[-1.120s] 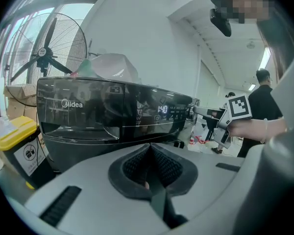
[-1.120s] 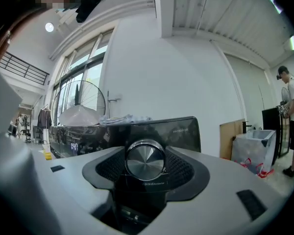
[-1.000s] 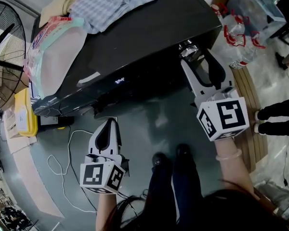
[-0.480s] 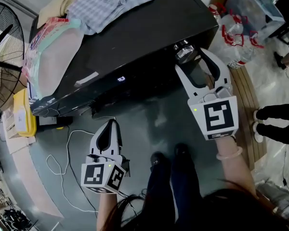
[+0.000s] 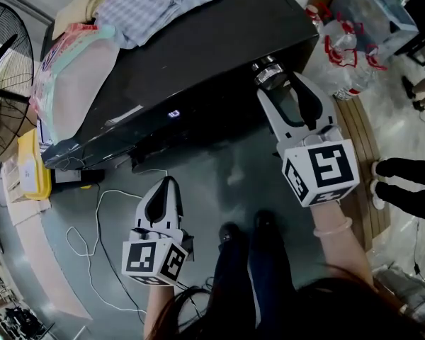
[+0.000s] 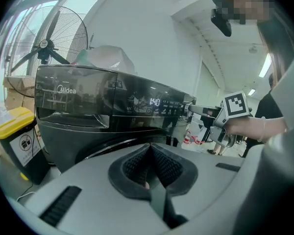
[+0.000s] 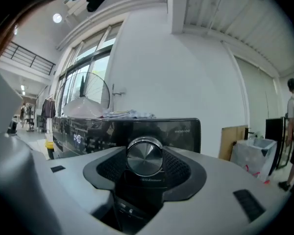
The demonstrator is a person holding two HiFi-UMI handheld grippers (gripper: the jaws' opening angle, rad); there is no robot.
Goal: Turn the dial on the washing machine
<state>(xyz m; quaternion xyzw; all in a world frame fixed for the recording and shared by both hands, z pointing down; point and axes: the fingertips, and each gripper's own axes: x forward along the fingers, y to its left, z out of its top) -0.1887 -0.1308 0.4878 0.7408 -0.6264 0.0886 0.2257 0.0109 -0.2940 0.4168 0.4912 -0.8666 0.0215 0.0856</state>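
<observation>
1. Silver brushed metal marks the dial (image 7: pixel 144 155). It sits squarely between the two dark pads (image 7: pixel 178 169) of the right gripper (image 5: pixel 279 85), at the right end of the washing machine's (image 5: pixel 198 55) black control panel (image 7: pixel 179 130).
2. Within the last half second the right jaws have been drawn slightly closer together with the dial between them. The pads are now seen pressed against its two sides, so a grip is judged to be made.
3. Over the last second the right gripper has been kept at the dial. Only a small change in the tilt of its marker cube (image 5: pixel 320 172) is seen, and no clear turn of the dial can be read from it.
4. A lit display (image 6: pixel 154 102) is seen along the panel, left of the right fingertips. Any change in it cannot be made out.
5. The left gripper (image 6: pixel 149 166) is held low with its jaws closed on each other and nothing between them. The machine's front lies well beyond its fingertips, and its place is unchanged.
6. The grasp is judged settled and the twist itself is still to be done. A firm squeeze would be needed, since smooth metal may slip between the pads.
</observation>
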